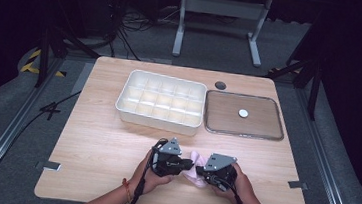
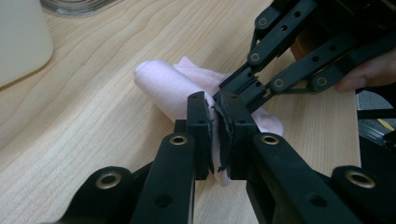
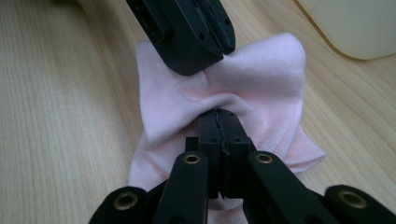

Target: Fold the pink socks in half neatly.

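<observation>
left gripper (image 2: pixel 216 135): pinching the pink cloth (image 2: pixel 173 91) | right gripper (image 3: pixel 219 126): pinching the cloth's other side | cloth: on the table (image 1: pixel 95 139), near the front edge, between both grippers

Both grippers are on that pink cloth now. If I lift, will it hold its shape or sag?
Probably sag: the pink cloth bunches into soft folds where the right gripper and left gripper pinch it. It looks thin and light, so it should lift easily. The rolled part may unroll once it leaves the table.
</observation>
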Tool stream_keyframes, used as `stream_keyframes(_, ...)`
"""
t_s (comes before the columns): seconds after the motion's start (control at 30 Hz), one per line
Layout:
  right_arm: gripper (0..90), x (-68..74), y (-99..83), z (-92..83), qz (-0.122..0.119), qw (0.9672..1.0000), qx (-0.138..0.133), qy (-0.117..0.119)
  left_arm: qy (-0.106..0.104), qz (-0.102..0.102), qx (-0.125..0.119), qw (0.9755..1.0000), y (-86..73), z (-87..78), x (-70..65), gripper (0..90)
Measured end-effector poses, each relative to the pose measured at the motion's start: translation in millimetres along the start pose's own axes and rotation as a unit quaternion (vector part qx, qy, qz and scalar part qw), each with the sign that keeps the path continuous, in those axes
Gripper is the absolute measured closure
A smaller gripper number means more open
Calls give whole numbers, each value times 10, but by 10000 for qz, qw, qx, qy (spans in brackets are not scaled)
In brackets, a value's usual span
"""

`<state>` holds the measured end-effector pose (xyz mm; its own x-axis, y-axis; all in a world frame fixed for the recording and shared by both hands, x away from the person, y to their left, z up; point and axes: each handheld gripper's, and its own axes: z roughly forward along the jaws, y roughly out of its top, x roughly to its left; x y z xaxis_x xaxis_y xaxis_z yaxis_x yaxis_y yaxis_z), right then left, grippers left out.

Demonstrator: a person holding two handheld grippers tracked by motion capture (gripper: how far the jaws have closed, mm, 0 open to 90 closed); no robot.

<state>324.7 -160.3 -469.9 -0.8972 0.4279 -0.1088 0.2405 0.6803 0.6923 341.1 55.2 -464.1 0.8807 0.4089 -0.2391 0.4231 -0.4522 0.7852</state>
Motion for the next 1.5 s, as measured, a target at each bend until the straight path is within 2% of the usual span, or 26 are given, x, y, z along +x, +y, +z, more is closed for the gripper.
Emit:
stream_keyframes(0.03,872,4,25,-1,-44,10000,58,-1,59,29,123,9999,-3,-5,9,837)
stream_keyframes(0.07,872,4,25,-1,-44,10000,58,-1,59,29,123,9999,-3,-5,9,837)
stream_keyframes(0.1,819,-2,33,-14,-39,10000,75,-21,94,32,138,9999,-6,-18,19,837)
stream_keyframes(0.13,829,-48,46,-95,125,9998,-126,39,93,52,135,9999,-10,-36,42,838)
stream_keyframes(0.2,833,-68,46,-122,178,9996,-230,27,117,89,135,9998,-12,-43,53,838)
stream_keyframes(0.27,819,-112,58,-172,432,9977,-503,-157,187,152,219,9995,-15,-36,57,839)
stream_keyframes(0.33,815,-116,63,-162,421,9977,-503,-196,211,148,227,9994,-17,-31,46,839)
stream_keyframes(0.37,788,-110,76,-102,397,9982,-419,-178,256,238,236,9991,-12,-27,33,839)
stream_keyframes(0.47,791,-99,93,-33,369,9988,-302,-144,337,368,260,9984,-5,-29,15,840)
stream_keyframes(0.57,825,-85,95,-5,332,9993,-169,-81,394,358,271,9982,-10,-30,3,842)
stream_keyframes(0.6,841,-73,78,21,320,9995,25,17,428,336,255,9982,-13,-29,2,844)
stream_keyframes(0.67,842,-66,71,24,319,9994,81,62,439,358,272,9980,-12,-33,6,845)
stream_keyframes(0.7,846,-50,69,9,236,9995,157,116,436,349,254,9981,-9,-35,8,845)
stream_keyframes(0.83,849,3,57,9,-13,9999,147,-27,400,336,162,9985,7,-34,0,847)
stream_keyframes(0.9,851,35,61,19,-42,9998,138,-104,357,319,85,9988,25,-30,-23,849)
stream_keyframes(1.03,839,75,69,40,-156,9997,41,-157,334,451,64,9984,45,-35,-42,850)
stream_keyframes(1.07,828,81,73,50,-190,9996,22,-210,352,463,91,9983,43,-46,-31,851)
stream_keyframes(1.13,726,80,82,41,-240,9994,-3,-263,371,425,83,9984,38,-62,-10,851)
stream_keyframes(1.17,710,55,86,9,-114,9996,-58,-255,377,404,43,9985,35,-72,1,851)
stream_keyframes(1.2,710,55,86,9,-114,9996,-58,-255,377,404,43,9985,35,-72,1,851)
stream_keyframes(1.27,755,26,69,-86,4,9995,-227,-227,416,372,22,9984,34,-104,23,851)
stream_keyframes(1.33,816,30,30,-140,138,9997,-171,-103,388,366,16,9986,30,-106,26,851)
stream_keyframes(1.37,836,50,19,-135,128,9999,-88,-43,363,401,16,9985,32,-105,24,850)
stream_keyframes(1.43,872,99,15,-89,-38,9999,119,-70,305,431,-29,9986,38,-101,1,850)
stream_keyframes(1.5,887,129,17,-45,-62,9999,115,-102,201,478,-98,9986,47,-104,-24,850)
